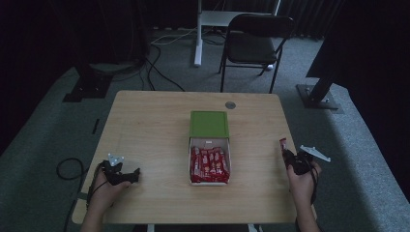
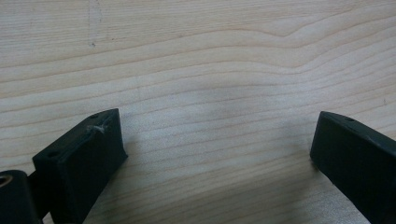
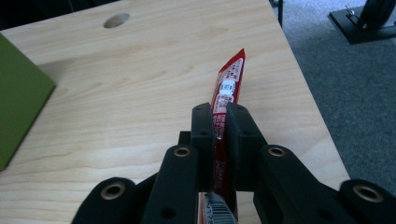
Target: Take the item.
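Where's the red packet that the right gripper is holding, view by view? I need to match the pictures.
High view: the red packet sticks up from the right gripper near the table's right edge.
Right gripper view: the packet runs up the centre, pinched between the closed jaws.
Left gripper view: bare tabletop between open jaws.
Shared landmark: the green lid, seen at the left edge of the right gripper view.

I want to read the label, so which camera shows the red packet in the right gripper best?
The right gripper view: the red packet sticks out close-up between the shut jaws. In the high view it is a tiny red sliver; the left gripper view looks at bare tabletop.
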Available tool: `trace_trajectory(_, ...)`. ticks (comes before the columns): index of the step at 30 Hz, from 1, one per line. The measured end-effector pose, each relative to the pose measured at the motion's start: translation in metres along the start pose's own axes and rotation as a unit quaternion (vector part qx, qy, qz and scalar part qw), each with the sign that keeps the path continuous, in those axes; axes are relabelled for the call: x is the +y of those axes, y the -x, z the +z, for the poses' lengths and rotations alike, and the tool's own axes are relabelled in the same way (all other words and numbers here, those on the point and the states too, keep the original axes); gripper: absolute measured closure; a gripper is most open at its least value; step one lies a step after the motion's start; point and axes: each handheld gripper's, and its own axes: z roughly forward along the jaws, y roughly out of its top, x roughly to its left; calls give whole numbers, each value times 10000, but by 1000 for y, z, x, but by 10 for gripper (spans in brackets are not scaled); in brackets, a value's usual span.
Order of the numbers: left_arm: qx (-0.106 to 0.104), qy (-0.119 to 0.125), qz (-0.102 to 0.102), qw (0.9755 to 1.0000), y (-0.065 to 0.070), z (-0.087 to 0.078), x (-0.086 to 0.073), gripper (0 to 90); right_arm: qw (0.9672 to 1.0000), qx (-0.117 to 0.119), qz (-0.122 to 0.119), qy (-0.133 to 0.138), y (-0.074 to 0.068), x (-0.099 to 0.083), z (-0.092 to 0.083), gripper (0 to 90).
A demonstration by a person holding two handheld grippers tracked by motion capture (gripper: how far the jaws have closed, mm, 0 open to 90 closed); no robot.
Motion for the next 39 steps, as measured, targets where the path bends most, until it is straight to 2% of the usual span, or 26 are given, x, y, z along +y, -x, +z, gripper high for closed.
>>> trace_trajectory(7, -1, 1, -2, 10000, 0, 0, 0, 36, 9997, -182, 91, -168, 11, -9, 7, 822)
trace_trajectory(14, 0, 1, 0, 10000, 0, 0, 0, 36, 9989, -184, 230, -356, 16, -15, 12, 822)
trace_trajectory(25, 1, -9, 12, 10000, 0, 0, 0, 36, 9985, -224, 302, -396, 20, -18, 11, 818)
trace_trajectory(30, -1, 3, 0, 10000, 0, 0, 0, 36, 9986, -149, 342, -381, 20, -16, 10, 773)
trace_trajectory(33, 0, 1, 2, 10000, 0, 0, 0, 36, 9987, -189, 323, -341, 20, -15, 9, 733)
trace_trajectory(36, -1, 3, 0, 10000, 0, 0, 0, 36, 9994, -91, 224, -238, 19, -12, 8, 708)
trace_trajectory(39, 0, 2, 2, 10000, 0, 0, 0, 36, 9998, 24, 108, -149, 16, -11, 8, 634)
